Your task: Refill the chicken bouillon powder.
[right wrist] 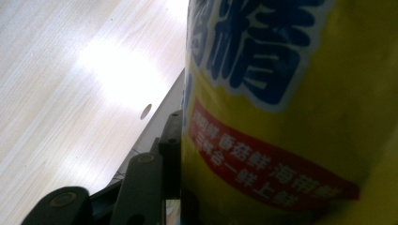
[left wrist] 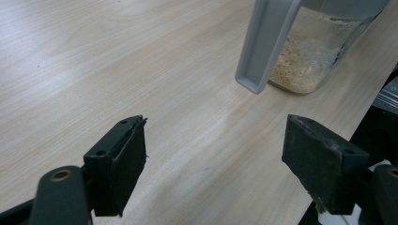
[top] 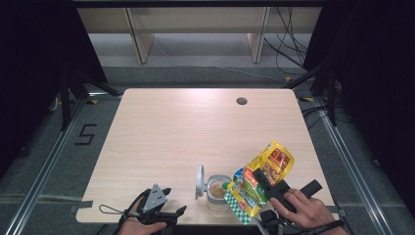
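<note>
A yellow food pouch (top: 262, 176) with red and blue print hangs tilted at the table's near right, and my right gripper (top: 266, 183) is shut on its middle. Its lower, green-checked end sits beside the mouth of a clear glass jar (top: 217, 192) of beige granules, whose grey hinged lid (top: 200, 181) stands open to the left. The pouch (right wrist: 291, 93) presses against one black finger (right wrist: 171, 145) in the right gripper view. My left gripper (top: 175, 200) rests open at the near edge, left of the jar. Its view shows the jar (left wrist: 309, 56) and lid (left wrist: 267, 42) ahead of the gripper (left wrist: 216, 154).
The light wooden table (top: 195, 127) has a round cable hole (top: 241, 101) near its far edge. Shelving legs and cables stand on the floor beyond it. Dark frames flank the table on both sides.
</note>
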